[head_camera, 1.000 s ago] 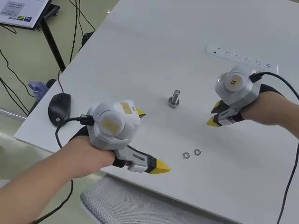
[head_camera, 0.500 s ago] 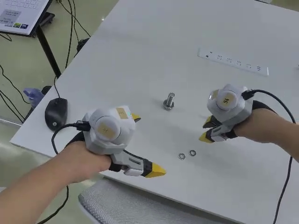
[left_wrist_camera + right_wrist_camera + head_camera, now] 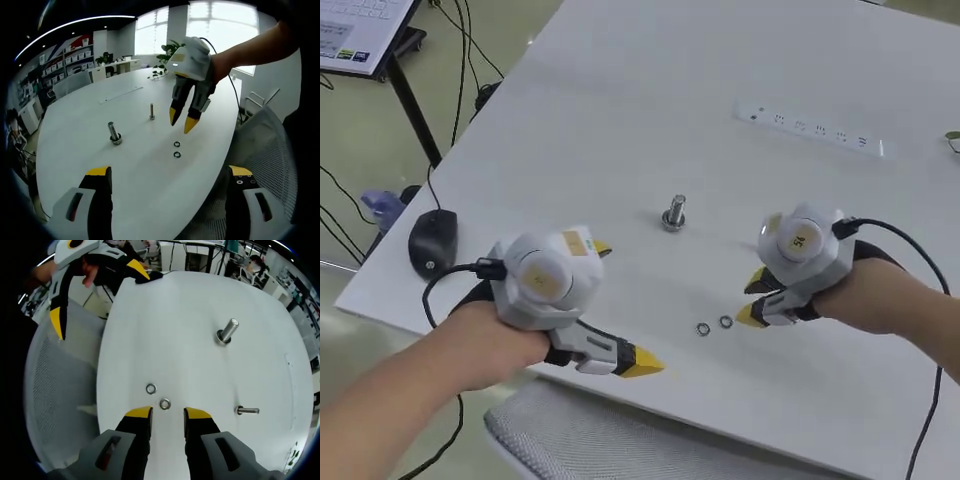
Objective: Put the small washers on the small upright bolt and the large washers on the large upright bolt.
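Head view high above the table (image 3: 620,100); gripper views low, facing each other across shared washers (image 3: 725,322).

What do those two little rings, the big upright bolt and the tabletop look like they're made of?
Two small silvery ring washers: probably steel, bright grey glints. Large upright silvery bolt: metal, likely plated or stainless steel; shiny highlights along the shank. White tabletop: smooth, matte, laminate or painted board; the look leaves it open.

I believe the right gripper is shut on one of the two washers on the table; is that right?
Not quite: the right gripper is open and empty; both washers lie loose on the table, as the right gripper view shows.
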`<state>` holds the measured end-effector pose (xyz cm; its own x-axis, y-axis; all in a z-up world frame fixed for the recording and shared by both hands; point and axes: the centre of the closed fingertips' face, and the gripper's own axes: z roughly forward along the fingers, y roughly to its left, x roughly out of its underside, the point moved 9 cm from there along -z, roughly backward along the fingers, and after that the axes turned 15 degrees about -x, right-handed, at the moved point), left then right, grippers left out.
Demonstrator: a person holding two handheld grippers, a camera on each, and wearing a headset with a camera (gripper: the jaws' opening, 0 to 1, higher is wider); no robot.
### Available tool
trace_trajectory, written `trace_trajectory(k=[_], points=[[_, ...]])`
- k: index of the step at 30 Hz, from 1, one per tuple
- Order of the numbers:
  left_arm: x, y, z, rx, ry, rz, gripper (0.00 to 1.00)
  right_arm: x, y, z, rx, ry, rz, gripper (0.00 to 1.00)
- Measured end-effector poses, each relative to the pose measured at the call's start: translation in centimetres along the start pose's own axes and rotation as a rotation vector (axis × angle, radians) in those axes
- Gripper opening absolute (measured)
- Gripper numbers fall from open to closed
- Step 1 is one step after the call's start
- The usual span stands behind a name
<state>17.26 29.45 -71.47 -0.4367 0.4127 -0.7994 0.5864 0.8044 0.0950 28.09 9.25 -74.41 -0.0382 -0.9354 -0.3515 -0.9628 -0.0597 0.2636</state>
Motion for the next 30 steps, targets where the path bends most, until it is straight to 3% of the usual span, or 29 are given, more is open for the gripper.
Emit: trace_trajectory(k=[3, 21, 30], points=[[0.2, 0.0, -0.1, 0.000, 0.016, 0.017, 0.94, 0.2, -0.1, 0.6, 0.001, -0.005, 0.000, 0.26], [0.0, 0.1, -0.3, 0.000, 0.013, 0.004, 0.94, 1.0, -0.8, 4.0, 0.012, 0.024, -0.003, 0.24], [0.1, 0.2, -0.5, -0.007, 0.019, 0.004, 0.92, 1.1, -0.9, 4.3, 0.023, 0.040, -0.002, 0.24]])
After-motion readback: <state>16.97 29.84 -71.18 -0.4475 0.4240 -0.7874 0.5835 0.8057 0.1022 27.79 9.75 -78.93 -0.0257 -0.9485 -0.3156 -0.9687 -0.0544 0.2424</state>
